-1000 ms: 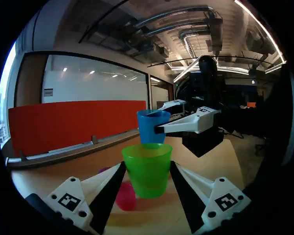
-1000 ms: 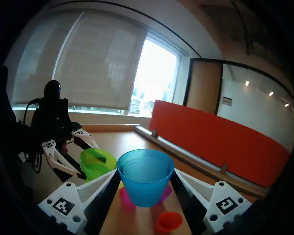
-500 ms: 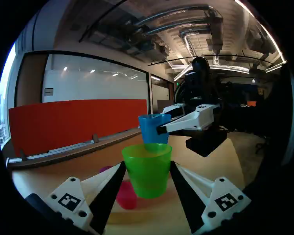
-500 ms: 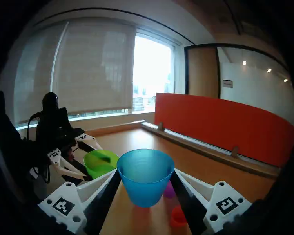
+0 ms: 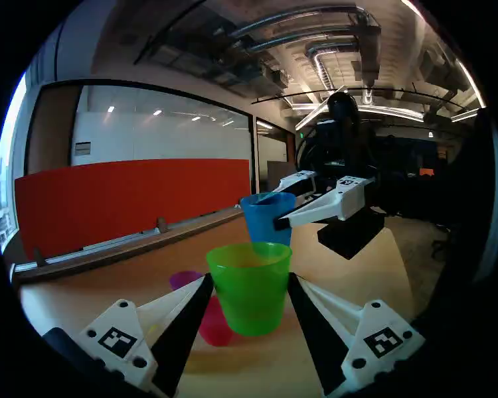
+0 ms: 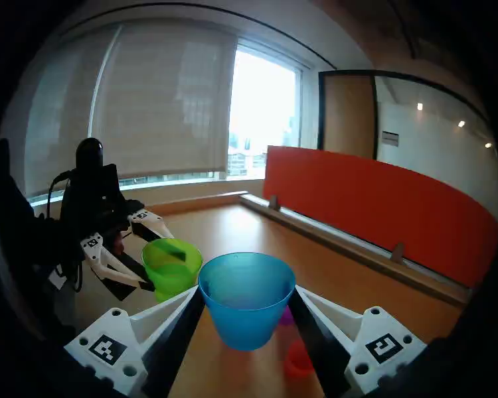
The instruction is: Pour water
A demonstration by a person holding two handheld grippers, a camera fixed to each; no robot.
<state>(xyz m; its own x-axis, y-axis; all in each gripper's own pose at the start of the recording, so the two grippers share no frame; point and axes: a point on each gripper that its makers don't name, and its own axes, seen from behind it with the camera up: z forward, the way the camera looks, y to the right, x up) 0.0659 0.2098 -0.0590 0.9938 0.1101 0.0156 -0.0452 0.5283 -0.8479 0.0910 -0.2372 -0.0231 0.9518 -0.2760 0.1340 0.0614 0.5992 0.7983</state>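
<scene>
In the left gripper view my left gripper (image 5: 249, 298) is shut on a green cup (image 5: 249, 285), held upright above the wooden table (image 5: 355, 265). Beyond it my right gripper (image 5: 280, 202) holds a blue cup (image 5: 267, 215), also upright. In the right gripper view my right gripper (image 6: 247, 308) is shut on that blue cup (image 6: 246, 298), and to the left the left gripper (image 6: 139, 255) grips the green cup (image 6: 171, 264). I cannot tell whether either cup holds water.
A pink cup (image 5: 214, 322) and a purple cup (image 5: 184, 278) stand on the table below the green cup. An orange-red cup (image 6: 297, 358) and a purple one (image 6: 286, 315) show under the blue cup. An orange partition (image 5: 129, 199) runs along the table's far edge.
Both views have tilted slightly. The blue cup has shifted a little right in the left gripper view. The small cups on the table sit a bit differently in frame. Both grips are unchanged.
</scene>
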